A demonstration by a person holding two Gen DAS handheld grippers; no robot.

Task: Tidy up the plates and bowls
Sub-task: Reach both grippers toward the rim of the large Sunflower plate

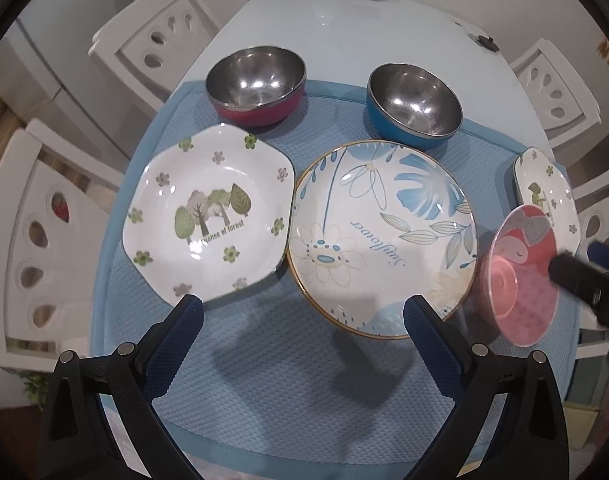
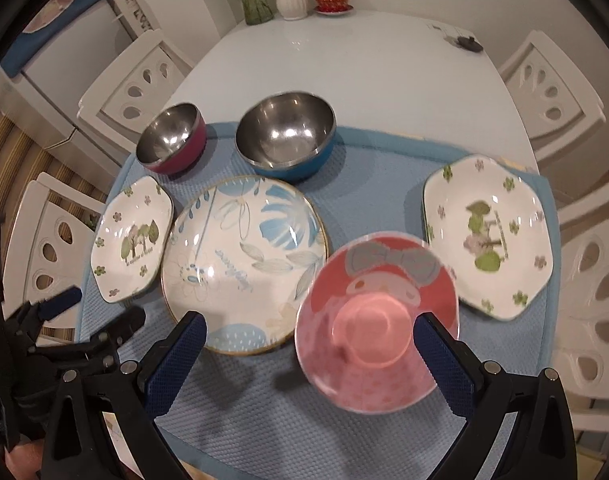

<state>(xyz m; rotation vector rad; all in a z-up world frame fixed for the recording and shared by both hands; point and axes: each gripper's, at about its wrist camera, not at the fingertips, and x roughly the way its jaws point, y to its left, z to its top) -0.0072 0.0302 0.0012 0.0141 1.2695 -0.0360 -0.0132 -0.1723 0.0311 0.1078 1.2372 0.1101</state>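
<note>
White dining table (image 2: 364,64) and chairs filled the background, with a blue mat (image 1: 288,380) spread over the near end. On the mat, ahead of the left gripper (image 1: 302,304), lay a round flowered plate (image 1: 384,236), and touching it on that gripper's left a hexagonal tree plate (image 1: 208,216). A second hexagonal plate (image 2: 488,236) sat ahead and right of the right gripper (image 2: 308,320). Beyond the plates stood two steel bowls, one red-sided (image 1: 256,80), one blue-sided (image 1: 414,106). Smallest was the pink bowl (image 2: 376,320), blurred and tipped up with its inside facing the right wrist camera, its rim against that gripper's right finger (image 2: 436,344). Both grippers had their jaws spread wide. The left held nothing. The right was not clamped on the bowl, and what propped the bowl up could not be told. The pink bowl looked light, thin, stiff and glossy, probably slippery, so the rim, one finger inside and one outside, seemed the place to pinch. The plates looked ceramic: heavier, breakable, best taken by the raised edge.
</note>
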